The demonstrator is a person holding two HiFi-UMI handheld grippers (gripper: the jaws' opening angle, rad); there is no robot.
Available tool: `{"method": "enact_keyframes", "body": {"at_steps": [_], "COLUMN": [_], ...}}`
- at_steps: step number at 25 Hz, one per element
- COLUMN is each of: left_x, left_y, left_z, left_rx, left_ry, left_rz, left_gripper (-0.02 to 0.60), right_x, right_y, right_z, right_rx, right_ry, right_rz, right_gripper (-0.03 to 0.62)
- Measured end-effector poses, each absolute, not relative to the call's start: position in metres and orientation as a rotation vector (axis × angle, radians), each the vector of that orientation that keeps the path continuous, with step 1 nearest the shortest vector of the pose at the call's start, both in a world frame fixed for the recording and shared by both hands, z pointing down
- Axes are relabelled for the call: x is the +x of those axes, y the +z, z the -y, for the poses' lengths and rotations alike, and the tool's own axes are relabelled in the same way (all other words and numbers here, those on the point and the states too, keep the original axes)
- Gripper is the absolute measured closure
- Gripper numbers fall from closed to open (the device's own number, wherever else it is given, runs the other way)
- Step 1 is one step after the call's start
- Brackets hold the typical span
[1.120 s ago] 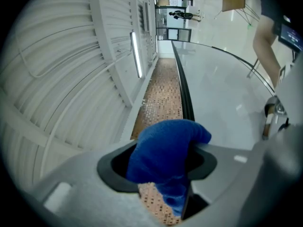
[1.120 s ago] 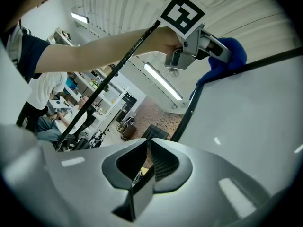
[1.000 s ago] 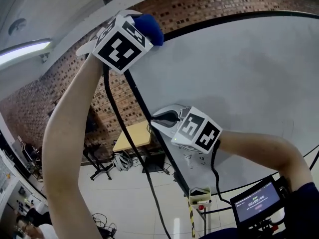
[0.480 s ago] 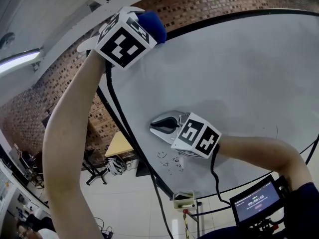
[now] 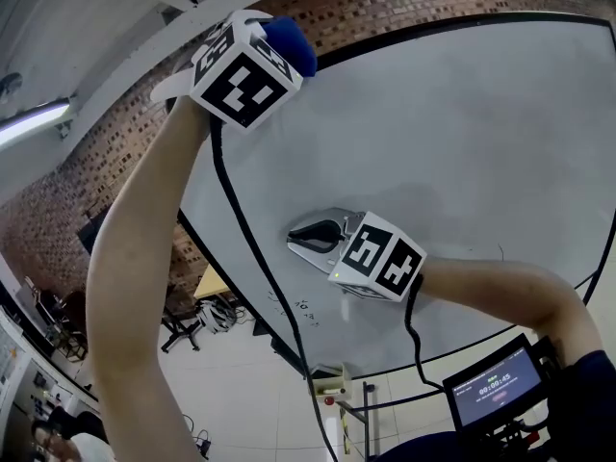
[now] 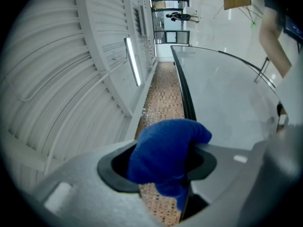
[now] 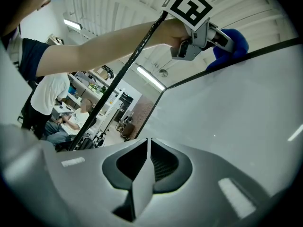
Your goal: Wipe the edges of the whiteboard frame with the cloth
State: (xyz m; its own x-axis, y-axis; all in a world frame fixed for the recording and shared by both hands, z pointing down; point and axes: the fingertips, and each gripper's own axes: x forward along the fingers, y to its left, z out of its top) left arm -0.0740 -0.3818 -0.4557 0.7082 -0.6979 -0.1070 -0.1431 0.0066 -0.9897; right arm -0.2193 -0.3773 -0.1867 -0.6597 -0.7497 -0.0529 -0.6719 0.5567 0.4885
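While the left gripper (image 5: 277, 42) clamps its fingers on the blue cloth (image 5: 292, 46) at the whiteboard frame (image 5: 414, 33), the right gripper (image 5: 304, 238) has its fingers pressed together.

The small screen (image 5: 496, 385) reads about 00:00:45; scribbles (image 5: 306, 308) on the whiteboard (image 5: 462, 142) illegible.

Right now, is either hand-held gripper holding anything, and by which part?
The left hand-held gripper pinches the blue cloth across its bunched-up wad, one end poking out ahead. The right hand-held gripper is shut and empty.

Left gripper (image 5: 286, 48) raised (clamped); right gripper (image 5: 296, 240) closed.
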Motion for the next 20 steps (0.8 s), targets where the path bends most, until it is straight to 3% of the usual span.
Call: {"method": "enact_keyframes", "body": {"at_steps": [5,12,16,20], "left_x": [-0.060,-0.072,-0.102,-0.148], "left_y": [-0.461,-0.443,-0.359,-0.222], "left_z": [0.351,0.244,0.194,0.175], "left_rx": [-1.555,-1.765,-2.018,-2.301], "left_ry": [-0.362,0.133,0.335,0.360], "left_rz": [-0.790,-0.798,-0.717,-0.719], "left_gripper": [0.344,0.342,0.342,0.342], "right_x": [-0.193,-0.148,-0.099,-0.047], "right_y": [-0.170,-0.114,-0.073,-0.023], "right_z": [0.347,0.317,0.287,0.236], "right_rx": [1.204,1.311,1.526,1.809], "right_ry": [-0.743,-0.533,-0.391,-0.220], "right_rz": [2.663,2.790,2.762,2.626], "right_gripper": [0.565,0.565,0.565,0.563]}}
